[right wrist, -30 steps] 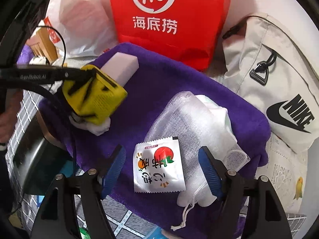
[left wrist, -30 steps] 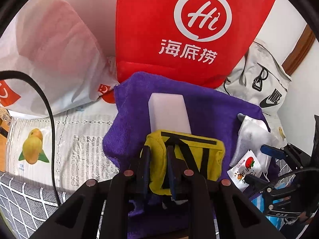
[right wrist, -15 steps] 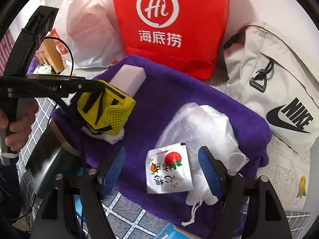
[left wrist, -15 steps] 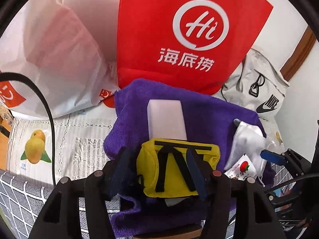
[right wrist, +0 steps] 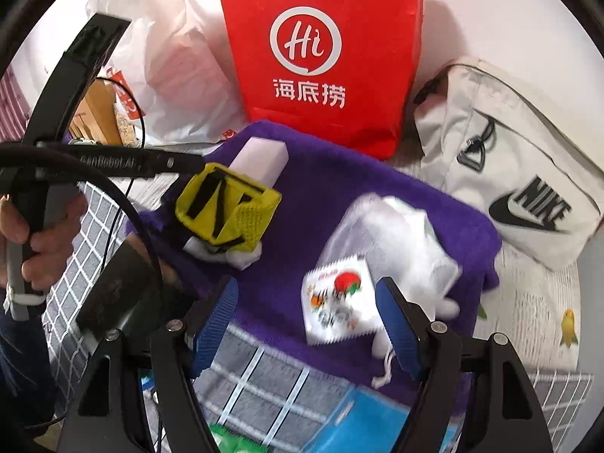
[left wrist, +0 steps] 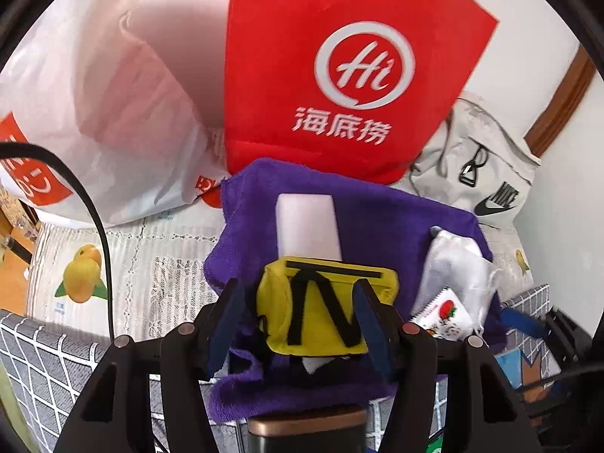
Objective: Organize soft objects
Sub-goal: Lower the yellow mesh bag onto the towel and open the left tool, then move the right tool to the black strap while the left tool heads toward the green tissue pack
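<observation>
A purple towel (left wrist: 377,222) (right wrist: 332,196) lies spread out. On it are a white sponge block (left wrist: 306,226) (right wrist: 260,160), a yellow pouch with black straps (left wrist: 321,309) (right wrist: 226,211), a white mesh bag (left wrist: 453,264) (right wrist: 396,234) and a snack sachet with a tomato print (left wrist: 443,313) (right wrist: 338,302). My left gripper (left wrist: 298,321) is open, its jaws on either side of the yellow pouch, which rests on the towel. My right gripper (right wrist: 305,324) is open and empty, just above the sachet.
A red bag with a white logo (left wrist: 339,75) (right wrist: 321,49) stands behind the towel. A white plastic bag (left wrist: 94,94) is at the left, a grey Nike bag (left wrist: 490,181) (right wrist: 521,188) at the right. A grey checked cloth (right wrist: 256,377) covers the front.
My left gripper opened and let go of the yellow pouch, then drew back a little. My right gripper pulled back slightly and stayed open.
</observation>
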The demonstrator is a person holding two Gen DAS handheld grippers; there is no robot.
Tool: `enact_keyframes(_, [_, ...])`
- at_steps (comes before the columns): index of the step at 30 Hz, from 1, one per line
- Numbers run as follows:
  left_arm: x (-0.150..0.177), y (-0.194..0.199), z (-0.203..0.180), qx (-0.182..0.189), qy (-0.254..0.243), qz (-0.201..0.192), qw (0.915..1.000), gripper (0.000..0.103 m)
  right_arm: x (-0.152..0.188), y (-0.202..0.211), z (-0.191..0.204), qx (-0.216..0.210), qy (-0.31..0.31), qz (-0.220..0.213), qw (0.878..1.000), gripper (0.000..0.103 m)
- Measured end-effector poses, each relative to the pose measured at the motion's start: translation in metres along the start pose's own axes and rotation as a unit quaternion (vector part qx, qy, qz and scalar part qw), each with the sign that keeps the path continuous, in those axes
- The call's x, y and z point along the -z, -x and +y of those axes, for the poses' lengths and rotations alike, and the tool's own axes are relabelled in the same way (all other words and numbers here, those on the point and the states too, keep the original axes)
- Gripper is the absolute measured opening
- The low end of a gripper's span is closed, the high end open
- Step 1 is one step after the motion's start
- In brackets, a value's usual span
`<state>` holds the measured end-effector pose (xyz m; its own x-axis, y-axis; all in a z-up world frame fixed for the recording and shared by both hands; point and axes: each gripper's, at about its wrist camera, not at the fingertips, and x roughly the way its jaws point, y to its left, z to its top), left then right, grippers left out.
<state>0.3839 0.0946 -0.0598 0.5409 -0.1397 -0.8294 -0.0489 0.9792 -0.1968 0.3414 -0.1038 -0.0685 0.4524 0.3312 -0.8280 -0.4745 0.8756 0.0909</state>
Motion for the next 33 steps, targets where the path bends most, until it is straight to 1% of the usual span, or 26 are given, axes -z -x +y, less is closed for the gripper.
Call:
enact_keyframes(4, [0.004,0.019,-0.013,0.008,-0.014,-0.018,0.9997,0.058,0.02,0.017,0.008,0.011,-0.005,0.004,1.0,0.074])
enact_keyframes(7, [0.014,0.027,-0.022,0.003,-0.031,-0.01,0.9995,0.058,0.035,0.037,0.015,0.025,-0.007,0.005,1.0,0.074])
enact_keyframes(8, [0.017,0.029,-0.023,0.0,-0.036,-0.008,0.9993,0.057,0.039,0.044,0.017,0.028,-0.006,0.002,1.0,0.074])
enact_keyframes(10, [0.026,0.041,-0.025,-0.007,-0.049,-0.013,0.9987,0.058,0.047,0.063,0.023,0.03,-0.004,-0.017,0.999,0.074])
enact_keyframes(13, [0.037,0.059,-0.021,-0.009,-0.048,-0.018,0.9987,0.058,0.062,0.083,0.031,0.028,-0.014,-0.035,0.999,0.074])
enact_keyframes(16, [0.054,0.075,-0.013,-0.011,-0.042,-0.024,0.9988,0.058,0.079,0.095,0.041,0.02,-0.024,-0.041,0.999,0.074])
enact_keyframes(19, [0.079,0.088,-0.001,-0.01,-0.029,-0.029,0.9991,0.058,0.102,0.097,0.05,0.005,-0.04,-0.033,0.999,0.074])
enact_keyframes(21, [0.096,0.094,0.006,-0.007,-0.02,-0.027,0.9994,0.058,0.115,0.096,0.056,-0.001,-0.046,-0.028,0.999,0.074])
enact_keyframes(25, [0.131,0.108,0.015,-0.003,-0.01,-0.027,0.9996,0.058,0.148,0.094,0.069,0.0,-0.055,-0.013,0.998,0.074])
enact_keyframes(29, [0.161,0.119,0.012,0.002,-0.019,-0.023,0.9995,0.058,0.172,0.091,0.079,0.013,-0.056,-0.001,0.998,0.074])
enact_keyframes(33, [0.182,0.124,0.005,0.009,-0.028,-0.016,0.9994,0.058,0.189,0.085,0.089,0.032,-0.053,0.008,0.998,0.074])
